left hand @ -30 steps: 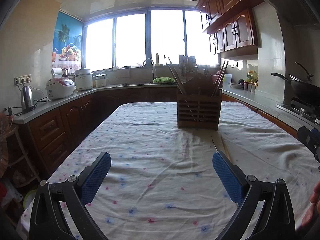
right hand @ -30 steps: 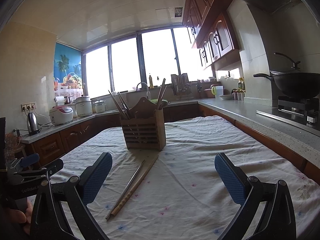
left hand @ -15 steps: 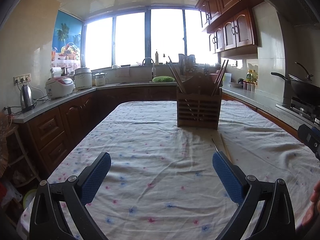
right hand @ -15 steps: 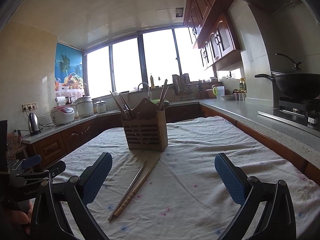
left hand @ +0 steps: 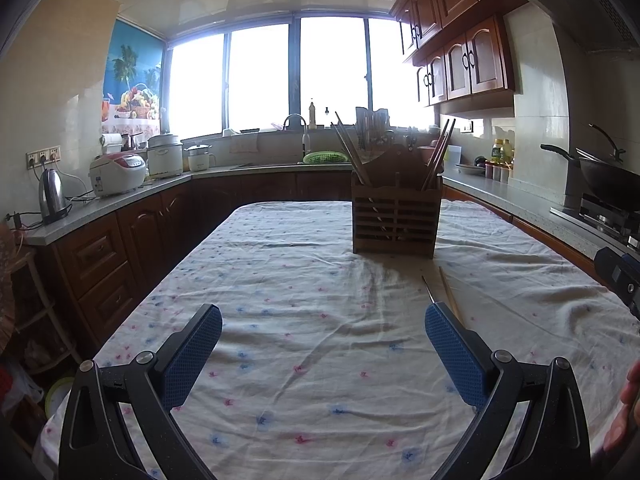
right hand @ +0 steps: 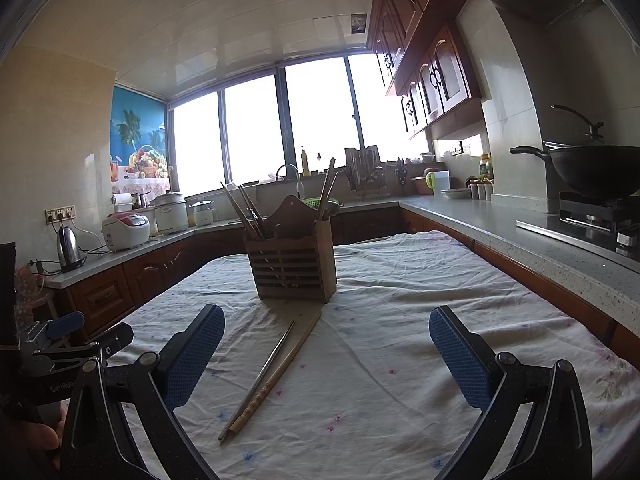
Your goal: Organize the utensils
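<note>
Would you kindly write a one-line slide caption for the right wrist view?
Open right gripper above two chopsticks lying on the tablecloth before the wooden utensil holder.

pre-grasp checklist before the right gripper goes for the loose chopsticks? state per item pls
1. Right gripper open, nothing between the jaws: ok.
2. Left gripper open and empty: ok.
3. Two loose chopsticks lie side by side on the tablecloth, in front of the holder and apart from it: ok.
4. Chopsticks centred between the right jaws: not ok, they sit toward the left jaw.
5. Wooden holder upright, with chopsticks already in its outer compartments: ok.
6. Free room in a compartment for two more: cannot tell, the tops are seen only from the side.
</note>
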`<control>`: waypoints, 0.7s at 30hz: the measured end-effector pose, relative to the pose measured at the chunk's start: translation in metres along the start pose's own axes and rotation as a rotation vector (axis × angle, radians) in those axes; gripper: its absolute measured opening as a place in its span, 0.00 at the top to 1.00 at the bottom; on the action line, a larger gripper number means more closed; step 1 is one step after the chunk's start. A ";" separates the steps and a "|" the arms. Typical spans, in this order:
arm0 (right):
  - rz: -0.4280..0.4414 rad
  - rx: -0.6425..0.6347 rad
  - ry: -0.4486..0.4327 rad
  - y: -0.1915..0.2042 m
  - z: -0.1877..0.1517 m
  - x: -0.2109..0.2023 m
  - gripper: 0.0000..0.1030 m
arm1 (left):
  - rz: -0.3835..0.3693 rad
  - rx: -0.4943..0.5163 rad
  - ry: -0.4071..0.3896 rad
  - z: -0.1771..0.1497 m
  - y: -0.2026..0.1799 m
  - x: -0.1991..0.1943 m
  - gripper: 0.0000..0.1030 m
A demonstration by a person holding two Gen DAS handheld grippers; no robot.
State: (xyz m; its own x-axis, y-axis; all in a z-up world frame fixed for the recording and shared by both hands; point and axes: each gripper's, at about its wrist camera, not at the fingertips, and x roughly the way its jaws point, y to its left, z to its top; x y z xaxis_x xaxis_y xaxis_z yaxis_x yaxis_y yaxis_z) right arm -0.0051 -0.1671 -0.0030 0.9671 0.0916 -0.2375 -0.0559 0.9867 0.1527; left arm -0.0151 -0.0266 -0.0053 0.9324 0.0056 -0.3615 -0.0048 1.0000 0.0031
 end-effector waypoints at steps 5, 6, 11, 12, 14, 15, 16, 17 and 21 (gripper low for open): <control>0.000 0.000 0.001 -0.001 0.000 0.000 0.00 | -0.002 0.001 0.002 0.000 -0.001 -0.001 0.01; 0.000 0.000 0.001 0.000 0.000 0.000 0.00 | -0.002 0.001 0.002 0.000 -0.001 -0.001 0.01; 0.000 0.001 0.000 -0.001 0.001 0.000 0.00 | -0.003 0.001 0.002 0.000 -0.001 -0.001 0.01; 0.000 0.001 0.000 0.000 0.001 0.000 0.00 | -0.003 0.000 0.002 0.000 -0.001 -0.001 0.01; 0.000 0.001 0.001 0.000 0.001 0.000 0.00 | -0.003 0.000 0.003 0.000 -0.001 -0.001 0.01; 0.000 0.001 0.001 0.000 0.001 0.000 0.00 | -0.004 -0.001 0.003 0.000 -0.001 -0.001 0.01; -0.001 0.001 0.001 0.000 0.001 0.000 0.00 | -0.004 -0.001 0.003 0.000 -0.002 -0.001 0.01; 0.000 0.001 0.001 0.000 0.001 0.000 0.00 | -0.003 0.000 0.003 0.000 -0.002 -0.001 0.01; 0.000 0.001 0.001 -0.001 0.001 0.000 0.00 | -0.004 -0.001 0.004 0.001 -0.002 -0.001 0.01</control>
State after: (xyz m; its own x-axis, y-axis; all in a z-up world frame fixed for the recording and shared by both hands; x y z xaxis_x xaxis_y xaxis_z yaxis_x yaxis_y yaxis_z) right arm -0.0043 -0.1683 -0.0021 0.9667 0.0918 -0.2389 -0.0556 0.9865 0.1539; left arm -0.0159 -0.0283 -0.0044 0.9310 0.0011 -0.3651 -0.0009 1.0000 0.0007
